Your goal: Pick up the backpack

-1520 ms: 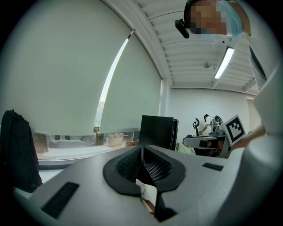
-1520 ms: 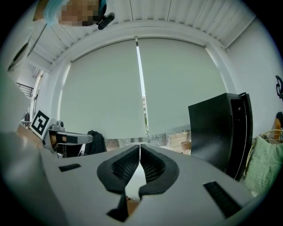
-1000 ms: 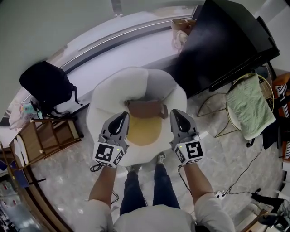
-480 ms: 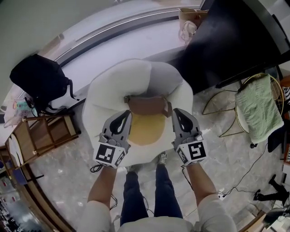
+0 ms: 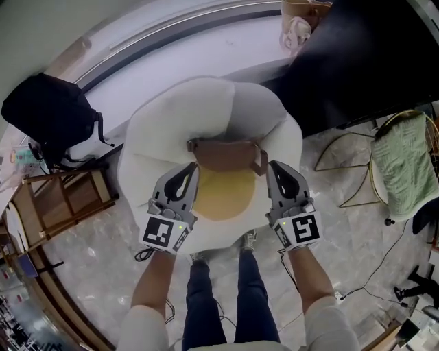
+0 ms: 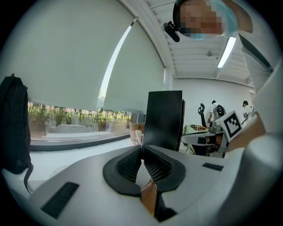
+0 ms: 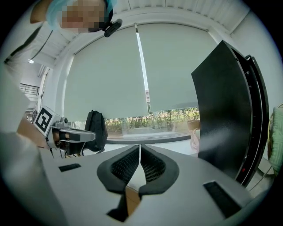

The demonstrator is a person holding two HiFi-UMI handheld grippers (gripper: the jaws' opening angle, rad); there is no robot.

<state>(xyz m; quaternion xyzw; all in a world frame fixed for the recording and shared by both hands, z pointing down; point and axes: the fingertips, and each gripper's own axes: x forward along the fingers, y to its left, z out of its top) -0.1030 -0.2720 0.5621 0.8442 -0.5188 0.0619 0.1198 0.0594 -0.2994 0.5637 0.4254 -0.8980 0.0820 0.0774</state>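
Observation:
The black backpack (image 5: pixel 48 127) stands at the far left on the white window ledge, apart from both grippers; it also shows as a dark shape (image 6: pixel 13 128) at the left gripper view's left edge and as a small upright shape (image 7: pixel 95 130) in the right gripper view. My left gripper (image 5: pixel 187 175) and right gripper (image 5: pixel 276 173) hang side by side over a white, egg-shaped cushion (image 5: pixel 158 137) with a yellow centre. Both are shut with nothing between the pads (image 6: pixel 152 165) (image 7: pixel 150 165). A brown pouch-like thing (image 5: pixel 226 154) lies on the cushion just beyond the fingertips.
A large black panel (image 5: pixel 370 62) rises at the right. A wire chair with a green towel (image 5: pixel 405 171) stands further right. A wooden stool (image 5: pixel 62 206) sits below the backpack. A tan bag (image 5: pixel 302 20) rests on the ledge at the top. Cables trail over the marble floor.
Both grippers have sunk toward the cushion, which now looks larger. The backpack has slid toward the left edge of the head view. The jaws stayed shut.

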